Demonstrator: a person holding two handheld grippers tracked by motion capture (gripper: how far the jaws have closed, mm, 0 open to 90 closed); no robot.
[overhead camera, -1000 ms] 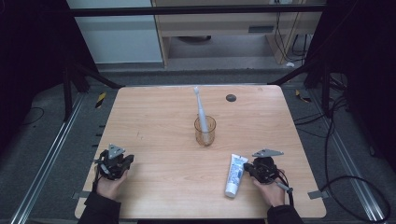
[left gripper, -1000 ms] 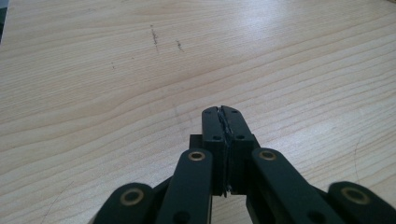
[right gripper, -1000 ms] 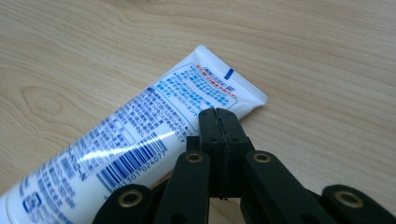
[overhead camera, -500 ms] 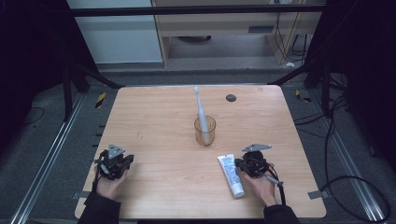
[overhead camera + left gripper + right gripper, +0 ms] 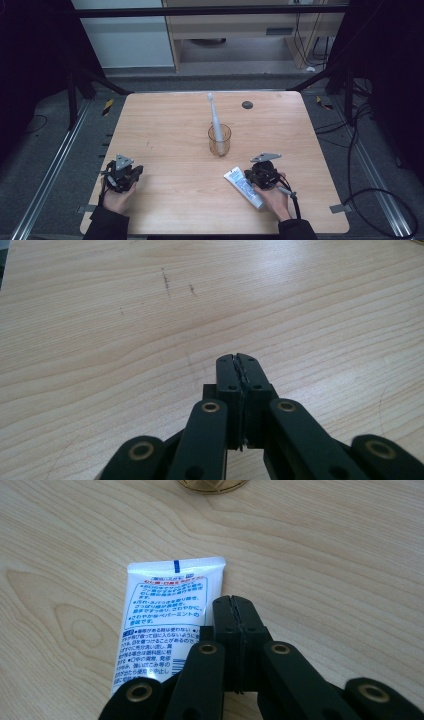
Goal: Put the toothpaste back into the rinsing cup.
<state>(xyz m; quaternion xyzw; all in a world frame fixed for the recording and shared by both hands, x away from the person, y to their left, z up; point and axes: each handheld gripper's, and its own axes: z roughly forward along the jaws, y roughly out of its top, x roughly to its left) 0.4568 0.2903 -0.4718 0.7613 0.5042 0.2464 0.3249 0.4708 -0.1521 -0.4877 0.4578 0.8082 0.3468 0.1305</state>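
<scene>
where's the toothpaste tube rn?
High view: the toothpaste tube lies flat at the table's near right, just left of the right hand-held gripper, nearer the person than the glass cup.

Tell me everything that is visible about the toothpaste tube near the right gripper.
The toothpaste tube is white, looks like soft plastic, and carries blue and red small print with a blue mark near its flat crimped end. It lies flat on the wooden table, the crimped end pointing toward the amber glass cup, apart from it. The right gripper is over its edge with jaws closed, not around the tube. Its cap end is hidden under the hand.
</scene>
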